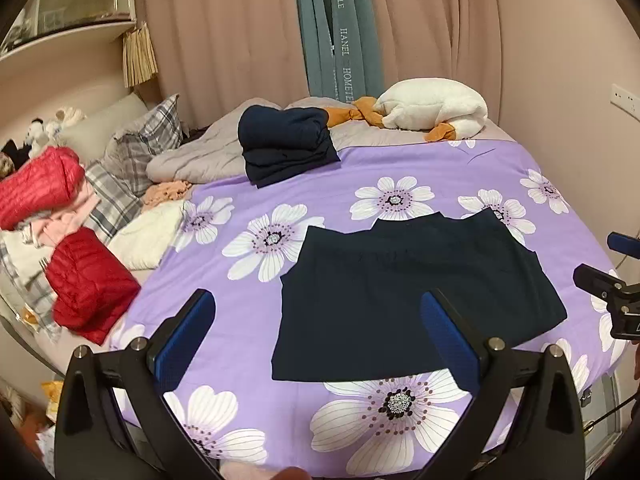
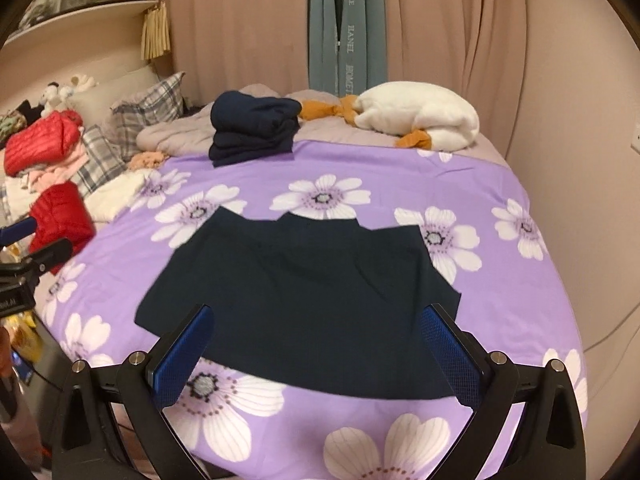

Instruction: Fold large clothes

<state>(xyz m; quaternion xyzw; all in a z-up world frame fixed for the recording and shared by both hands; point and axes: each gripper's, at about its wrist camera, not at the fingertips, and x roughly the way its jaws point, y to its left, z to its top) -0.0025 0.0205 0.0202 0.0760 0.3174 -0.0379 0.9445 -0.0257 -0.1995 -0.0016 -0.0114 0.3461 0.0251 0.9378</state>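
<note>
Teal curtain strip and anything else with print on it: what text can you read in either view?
"HOMETELE" and "HANEL": on the teal curtain strip, running vertically, repeated down it.
"HANEL" again on that strip in the right wrist view; the other words there are blurred.
White label on the right gripper's body: cut off, unreadable.

A garment (image 1: 416,296) lies flat on the bed (image 1: 540,208), near its front edge. Behind it, well apart, sits a stack of folded clothes (image 1: 286,144). To the right of that stack rests a plush toy (image 1: 436,110). Pillows (image 1: 148,136) and piled jackets (image 1: 88,284) lie along the bed's left side.
</note>
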